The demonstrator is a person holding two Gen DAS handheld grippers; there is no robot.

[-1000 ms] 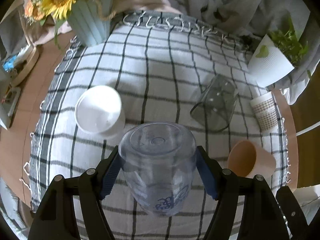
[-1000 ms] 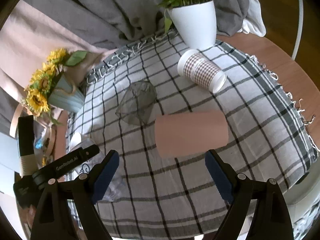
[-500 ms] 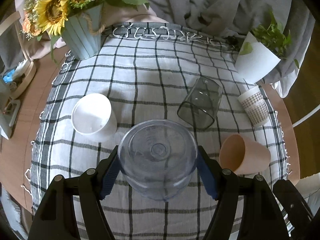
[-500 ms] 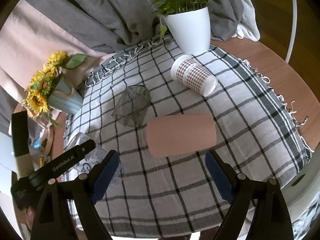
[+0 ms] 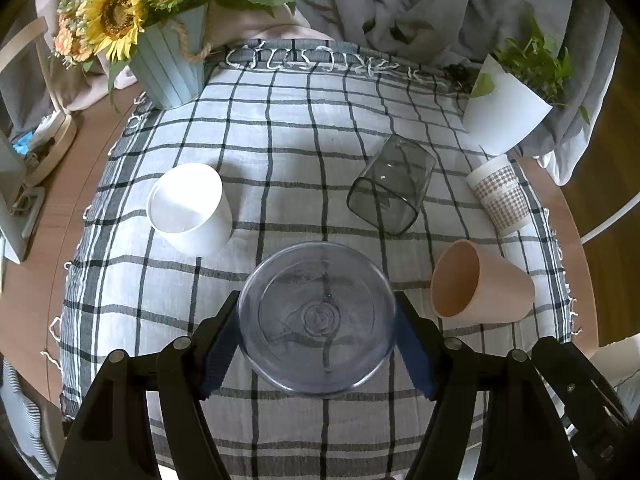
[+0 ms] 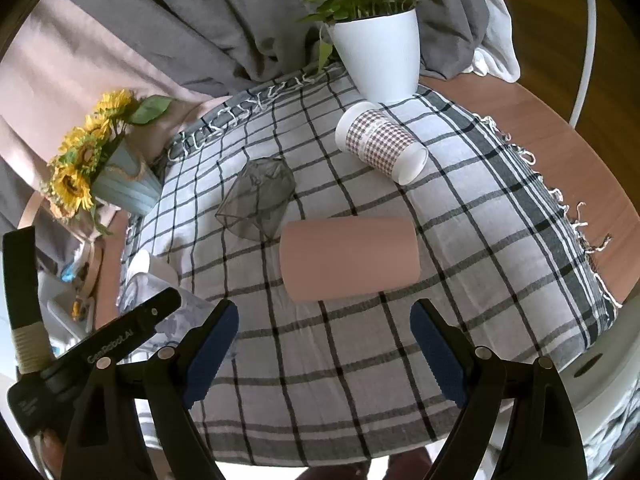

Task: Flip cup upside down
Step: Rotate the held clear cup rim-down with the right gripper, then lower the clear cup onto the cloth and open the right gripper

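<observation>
My left gripper (image 5: 316, 328) is shut on a clear bluish plastic cup (image 5: 317, 318). I look onto the cup's round base, which faces me, above the checked cloth (image 5: 280, 152). In the right wrist view the left gripper (image 6: 132, 328) and part of the clear cup (image 6: 180, 312) show at the lower left. My right gripper (image 6: 324, 344) is open and empty. It hovers just short of a pink cup (image 6: 350, 258) that lies on its side. The pink cup (image 5: 480, 292) also shows in the left wrist view, with its mouth to the left.
A white cup (image 5: 188, 208) stands mouth down at the left. A smoky glass (image 5: 390, 186) and a checked paper cup (image 5: 502, 196) lie on their sides. A sunflower pot (image 5: 168, 68) and a white plant pot (image 5: 504, 104) stand at the back corners.
My left gripper has turned the clear cup, so its base now faces me squarely instead of its side. The right gripper has drawn back slightly from the pink cup.
</observation>
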